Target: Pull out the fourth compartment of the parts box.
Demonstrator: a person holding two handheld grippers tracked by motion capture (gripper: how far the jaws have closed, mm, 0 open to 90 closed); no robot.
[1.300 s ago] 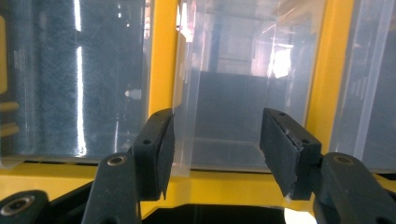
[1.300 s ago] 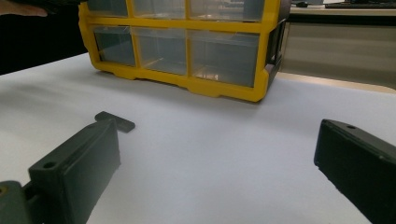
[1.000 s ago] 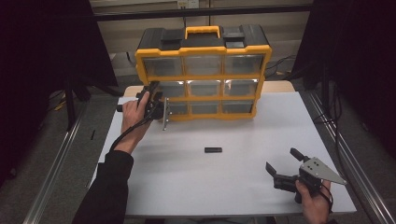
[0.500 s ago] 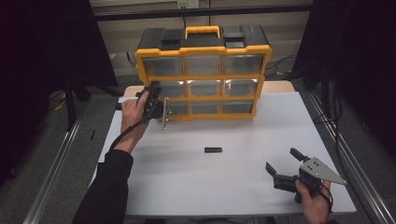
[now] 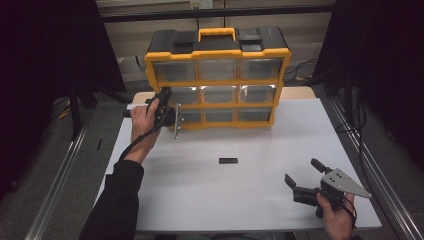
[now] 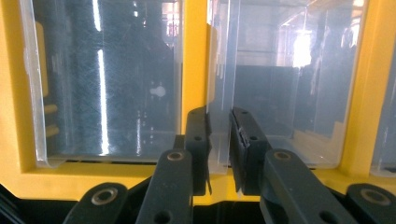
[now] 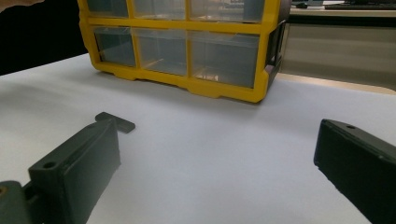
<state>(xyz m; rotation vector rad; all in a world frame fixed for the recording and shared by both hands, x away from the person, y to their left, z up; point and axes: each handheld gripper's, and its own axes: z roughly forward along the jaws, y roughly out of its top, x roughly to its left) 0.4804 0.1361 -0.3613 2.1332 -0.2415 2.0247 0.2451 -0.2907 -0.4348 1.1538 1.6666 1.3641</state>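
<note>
A yellow organizer with clear drawers stands at the back of the white table. My left gripper is at its lower left front. In the left gripper view its jaws have just been closing and now pinch the front edge of a clear drawer just right of a yellow divider. Which row that drawer is in I cannot tell. My right gripper rests open near the table's front right, nothing between its fingers. A small black piece lies flat mid-table, also ahead of the right gripper.
A black cable trails from the left gripper along the forearm. A metal rail runs along the table's left side and another along its right. White table surface stretches between the organizer and the right gripper.
</note>
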